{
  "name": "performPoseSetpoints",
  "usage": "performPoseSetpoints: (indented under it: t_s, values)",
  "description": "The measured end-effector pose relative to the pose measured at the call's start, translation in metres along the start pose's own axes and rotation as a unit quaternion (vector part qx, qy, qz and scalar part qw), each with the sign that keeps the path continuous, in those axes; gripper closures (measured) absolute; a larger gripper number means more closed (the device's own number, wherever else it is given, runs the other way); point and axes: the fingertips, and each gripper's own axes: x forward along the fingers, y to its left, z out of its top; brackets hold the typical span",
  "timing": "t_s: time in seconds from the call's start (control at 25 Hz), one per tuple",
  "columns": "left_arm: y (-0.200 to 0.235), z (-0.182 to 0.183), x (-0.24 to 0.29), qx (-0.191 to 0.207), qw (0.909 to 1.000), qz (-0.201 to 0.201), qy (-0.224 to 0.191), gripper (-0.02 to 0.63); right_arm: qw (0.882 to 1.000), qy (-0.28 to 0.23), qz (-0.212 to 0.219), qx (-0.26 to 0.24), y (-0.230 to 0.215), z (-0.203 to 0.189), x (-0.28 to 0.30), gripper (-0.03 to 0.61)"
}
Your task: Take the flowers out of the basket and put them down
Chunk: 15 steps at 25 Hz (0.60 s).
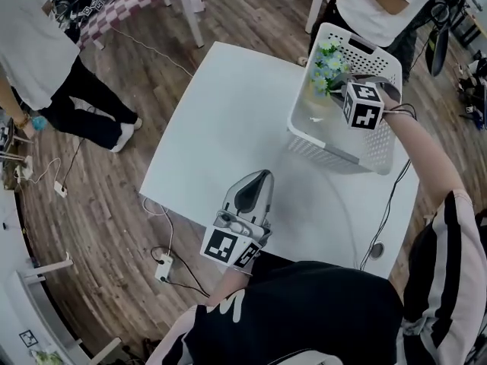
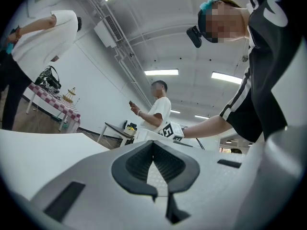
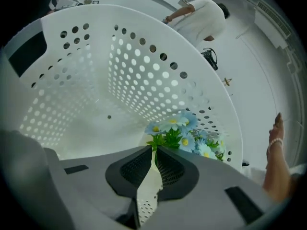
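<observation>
1. Petals of pale blue around yellow centres, above jagged green leaves: these are the flowers (image 3: 184, 135). They lie as one small bunch inside the basket (image 1: 342, 154), in its far corner, against the wall.
2. This basket is of white plastic, rectangular with rounded corners. Its walls are pierced by regular rows of round holes, its bottom is smooth, and there is a slot for the hand near the rim. It stands on the far right part of the worktop (image 1: 221, 112).
3. The right gripper (image 3: 153, 150) points steeply down into the basket. Its shell is smooth and grey, and its pads are dark and ribbed. The fingers are closed together, and their tips are just at the green leaves. I cannot tell whether a stem is pinched between them.
4. The left gripper (image 1: 262, 176) has the same shape and is low over the near part of the worktop, well apart from the basket. Its fingers are also closed, with nothing between them.
5. The worktop is white, flat and matt, and the floor (image 1: 91, 204) around it is of brown wooden planks.
</observation>
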Motion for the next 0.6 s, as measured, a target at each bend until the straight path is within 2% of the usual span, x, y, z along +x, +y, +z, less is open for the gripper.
performPoseSetpoints:
  t_s: [0.2, 0.32, 0.6]
  values:
    - [0.009, 0.0, -0.005, -0.002, 1.0, 0.009, 0.003, 0.609, 0.999, 0.03, 0.018, -0.011, 0.003, -0.007, 0.014, 0.546]
    - [0.009, -0.002, -0.006, -0.003, 0.9999, 0.011, 0.006, 0.609, 0.999, 0.036, 0.024, 0.0, 0.001, -0.009, 0.019, 0.517]
    - [0.01, -0.003, -0.009, 0.003, 0.9998, 0.016, 0.007, 0.609, 0.998, 0.055, 0.027, 0.013, -0.002, -0.024, 0.031, 0.515]
